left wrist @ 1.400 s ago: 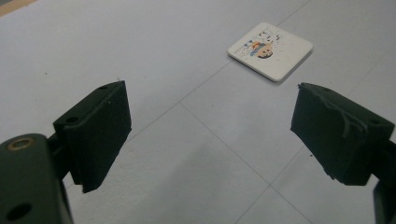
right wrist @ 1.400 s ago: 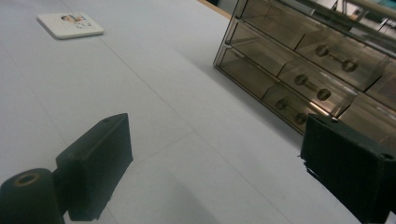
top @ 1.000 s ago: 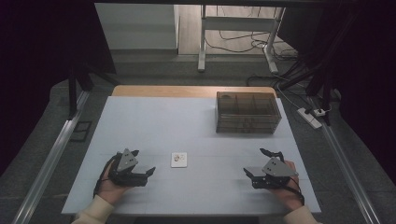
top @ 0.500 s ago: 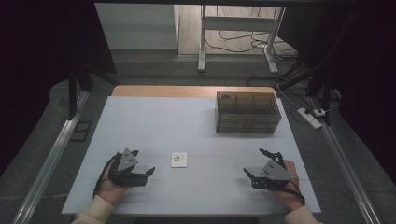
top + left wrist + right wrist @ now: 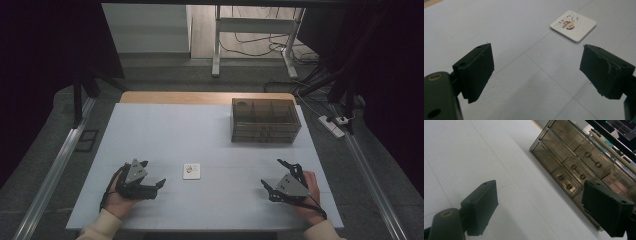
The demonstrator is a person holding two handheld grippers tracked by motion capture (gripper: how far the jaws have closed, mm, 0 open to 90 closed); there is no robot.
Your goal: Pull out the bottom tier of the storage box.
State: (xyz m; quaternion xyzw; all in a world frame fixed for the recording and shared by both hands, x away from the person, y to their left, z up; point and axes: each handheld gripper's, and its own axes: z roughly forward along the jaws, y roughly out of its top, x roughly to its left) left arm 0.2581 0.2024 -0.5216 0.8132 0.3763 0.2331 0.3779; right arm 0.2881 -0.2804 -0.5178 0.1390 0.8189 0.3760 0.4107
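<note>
Holding my left gripper (image 5: 152, 174) at lower left of high view, jaws standing apart, nothing between. My right gripper (image 5: 278, 177) at lower right, jaws gaping, having just been closing slightly, empty. Small white square printed card (image 5: 191, 171) lying flat between them, lower centre, nearer left gripper. Smoky transparent plastic drawer box (image 5: 264, 120) sitting upper right on white table (image 5: 165, 130).

The tile's (image 5: 191, 171) print is too small to read from above; the organizer (image 5: 584, 167) runs past the frame's right edge.
</note>
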